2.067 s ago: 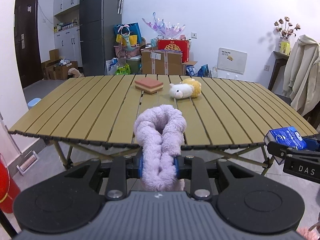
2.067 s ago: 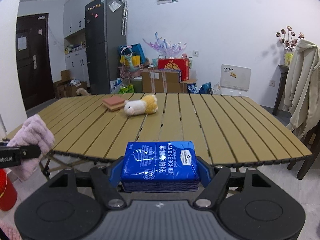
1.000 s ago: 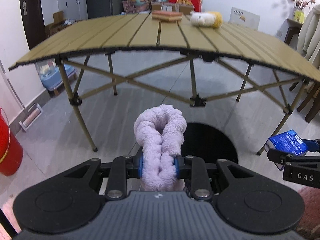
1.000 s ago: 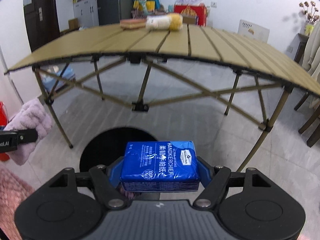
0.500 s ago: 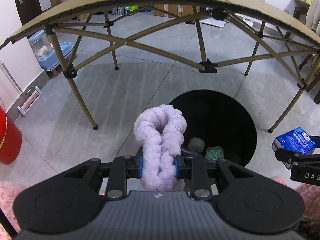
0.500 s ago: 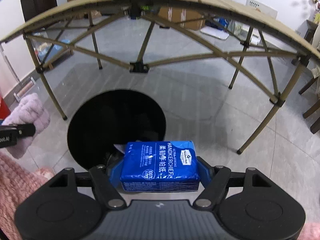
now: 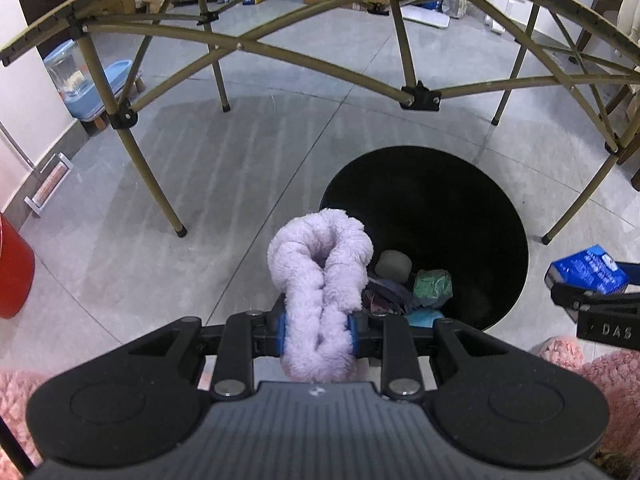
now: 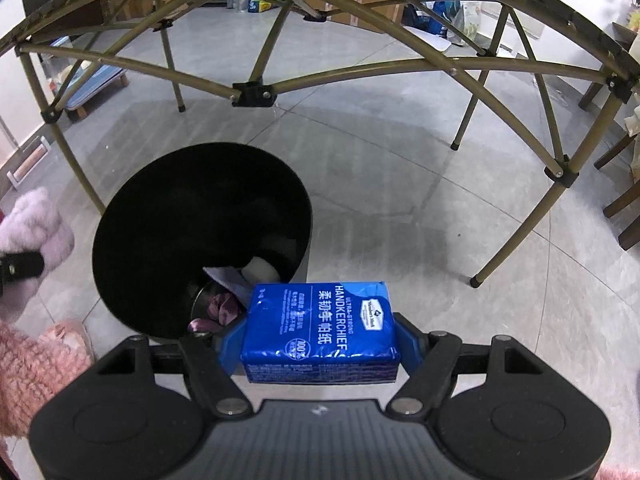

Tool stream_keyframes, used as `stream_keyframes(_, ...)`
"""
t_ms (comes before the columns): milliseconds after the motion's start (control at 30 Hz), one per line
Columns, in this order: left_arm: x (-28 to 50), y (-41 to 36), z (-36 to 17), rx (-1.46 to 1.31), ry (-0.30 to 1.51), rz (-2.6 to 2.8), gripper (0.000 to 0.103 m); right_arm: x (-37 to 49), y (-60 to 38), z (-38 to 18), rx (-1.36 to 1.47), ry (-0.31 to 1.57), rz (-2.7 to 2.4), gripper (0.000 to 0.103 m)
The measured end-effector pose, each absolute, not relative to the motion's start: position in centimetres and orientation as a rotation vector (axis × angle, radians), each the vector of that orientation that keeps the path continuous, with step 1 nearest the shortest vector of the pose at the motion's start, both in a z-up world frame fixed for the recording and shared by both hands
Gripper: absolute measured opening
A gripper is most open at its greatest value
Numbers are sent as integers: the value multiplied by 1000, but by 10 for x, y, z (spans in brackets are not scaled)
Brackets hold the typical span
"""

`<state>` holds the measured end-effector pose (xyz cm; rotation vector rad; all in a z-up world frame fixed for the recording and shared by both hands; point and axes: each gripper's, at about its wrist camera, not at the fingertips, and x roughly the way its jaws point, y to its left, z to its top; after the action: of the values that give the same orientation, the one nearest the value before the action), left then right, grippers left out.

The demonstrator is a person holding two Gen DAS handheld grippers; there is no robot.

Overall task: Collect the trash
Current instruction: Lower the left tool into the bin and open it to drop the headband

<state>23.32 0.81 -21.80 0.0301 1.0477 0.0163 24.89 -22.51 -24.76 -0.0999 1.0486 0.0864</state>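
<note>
Both grippers have come lower since the earlier frames: the bench (image 7: 248,46) top is now out of sight and only its frame arches above. The left gripper (image 7: 318,330) pinches the lilac fluffy cloth (image 7: 320,276); the right gripper (image 8: 318,346) clamps the blue handkerchief pack (image 8: 320,330). The black trash bin (image 8: 160,220), now larger in view, stands just ahead of both, between them.

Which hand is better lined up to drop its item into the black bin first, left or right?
Probably left. Its tongs hold the purple fluffy cloth with its tip overlapping the black bin opening. The right tongs hold the blue tissue pack mostly beside the rim, over the floor.
</note>
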Motion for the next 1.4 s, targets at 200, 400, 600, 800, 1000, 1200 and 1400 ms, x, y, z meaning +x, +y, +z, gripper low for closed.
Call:
stream_keyframes(200,237,9,-222,21,1075,23,27,252,-232,-249,-73,1041,62,72)
stream_keyframes(400,245,2,-223,10,1099,19,27,255,-231,-250,-75,1032,51,72)
stream_keyframes(600,256,-3,-224,-14,1121,13,27,261,-235,-251,-67,1026,24,72)
stream_keyframes(800,266,-10,-220,-35,1111,14,27,267,-238,-251,-59,1015,-2,72)
stream_keyframes(1000,280,-23,-218,-51,1106,2,27,273,-242,-252,-56,1002,-28,72)
stream_keyframes(1200,295,-36,-217,-72,1097,-8,27,278,-247,-252,-40,992,-54,72)
stream_keyframes(1400,309,-48,-222,-83,1109,2,27,284,-255,-253,-23,982,-83,72)
